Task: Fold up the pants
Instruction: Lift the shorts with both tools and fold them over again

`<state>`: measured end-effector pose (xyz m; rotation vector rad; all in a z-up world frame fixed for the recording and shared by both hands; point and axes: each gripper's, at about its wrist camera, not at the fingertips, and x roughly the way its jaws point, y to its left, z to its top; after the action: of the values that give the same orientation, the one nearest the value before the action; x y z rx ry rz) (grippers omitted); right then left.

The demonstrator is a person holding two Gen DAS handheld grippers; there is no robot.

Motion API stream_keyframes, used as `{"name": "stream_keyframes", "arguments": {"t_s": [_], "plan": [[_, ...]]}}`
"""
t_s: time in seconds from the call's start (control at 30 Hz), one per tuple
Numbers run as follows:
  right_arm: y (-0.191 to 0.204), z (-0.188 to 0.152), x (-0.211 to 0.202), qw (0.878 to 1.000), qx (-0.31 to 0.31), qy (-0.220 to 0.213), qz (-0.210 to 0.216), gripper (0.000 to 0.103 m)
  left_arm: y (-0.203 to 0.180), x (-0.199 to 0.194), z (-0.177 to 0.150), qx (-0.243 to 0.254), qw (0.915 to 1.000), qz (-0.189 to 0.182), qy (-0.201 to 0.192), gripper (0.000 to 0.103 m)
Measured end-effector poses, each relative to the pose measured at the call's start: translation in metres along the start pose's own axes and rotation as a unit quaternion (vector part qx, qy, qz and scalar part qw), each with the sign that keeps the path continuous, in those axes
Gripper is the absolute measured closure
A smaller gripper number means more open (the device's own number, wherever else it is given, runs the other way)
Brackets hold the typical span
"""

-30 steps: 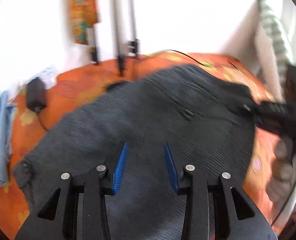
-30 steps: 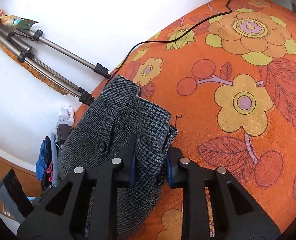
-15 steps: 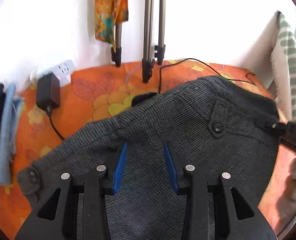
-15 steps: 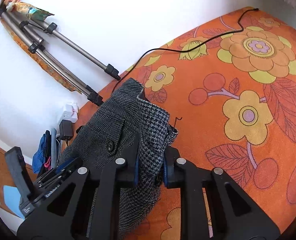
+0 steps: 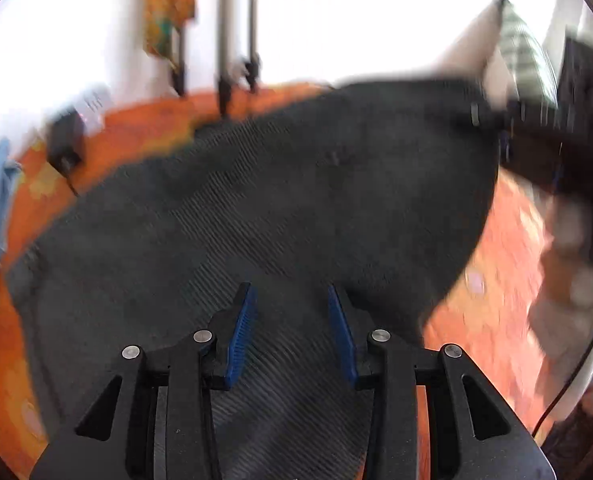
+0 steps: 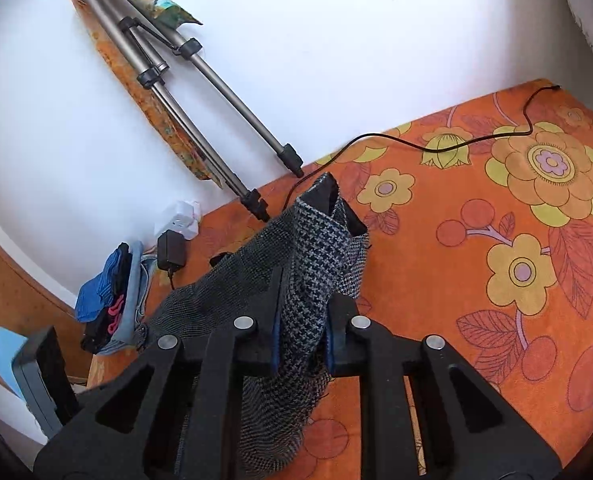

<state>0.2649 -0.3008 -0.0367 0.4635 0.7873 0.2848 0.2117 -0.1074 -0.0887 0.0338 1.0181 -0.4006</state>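
Note:
The dark grey houndstooth pants [image 5: 280, 208] lie spread over the orange flowered bedspread [image 5: 144, 136]; this view is blurred by motion. My left gripper [image 5: 292, 320] is open just above the cloth, nothing between its blue pads. My right gripper [image 6: 300, 320] is shut on the waistband edge of the pants [image 6: 316, 248] and holds it lifted off the bedspread [image 6: 476, 264]. The right gripper also shows in the left wrist view [image 5: 536, 132] at the upper right, at the raised corner of the pants.
A tripod [image 6: 200, 92] leans on the white wall at the bed's far edge. A black cable [image 6: 456, 140] crosses the bedspread. A charger and power strip [image 6: 174, 240] and a pile of folded clothes [image 6: 112, 292] lie at the left. A striped pillow [image 5: 524, 56] stands at the right.
My right gripper has lifted the waistband corner higher off the bed. The left wrist view has swung and blurred; the left gripper stays open over the pants.

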Motion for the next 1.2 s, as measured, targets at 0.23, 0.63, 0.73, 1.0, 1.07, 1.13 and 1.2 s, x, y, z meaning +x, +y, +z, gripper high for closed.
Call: {"name": "stream_keyframes", "arguments": {"t_s": [0.23, 0.63, 0.73, 1.0, 1.07, 1.13, 1.2], "plan": [[0.021, -0.005, -0.013, 0.999, -0.032, -0.006, 0.012, 0.088, -0.008, 0.014, -0.005, 0.011, 0.9999, 0.009, 0.006, 0.067], [0.099, -0.025, -0.027, 0.989, -0.135, -0.011, 0.055, 0.088, 0.048, -0.085, -0.03, -0.067, 0.996, 0.027, -0.053, 0.067], [0.131, -0.043, -0.026, 0.98, -0.188, -0.004, 0.065, 0.088, 0.084, -0.123, -0.042, -0.112, 0.9892, 0.047, -0.082, 0.067], [0.215, -0.128, -0.002, 0.937, -0.338, 0.051, 0.078, 0.088, 0.167, -0.18, -0.065, -0.229, 0.9607, 0.073, -0.139, 0.067], [0.233, -0.152, 0.008, 0.921, -0.376, 0.068, 0.074, 0.088, 0.181, -0.187, -0.065, -0.233, 0.9573, 0.087, -0.147, 0.067], [0.246, -0.176, 0.019, 0.906, -0.408, 0.086, 0.068, 0.088, 0.191, -0.191, -0.068, -0.241, 0.9541, 0.093, -0.152, 0.067], [0.256, -0.197, 0.028, 0.893, -0.434, 0.101, 0.064, 0.088, 0.197, -0.194, -0.071, -0.245, 0.9532, 0.092, -0.151, 0.067]]}}
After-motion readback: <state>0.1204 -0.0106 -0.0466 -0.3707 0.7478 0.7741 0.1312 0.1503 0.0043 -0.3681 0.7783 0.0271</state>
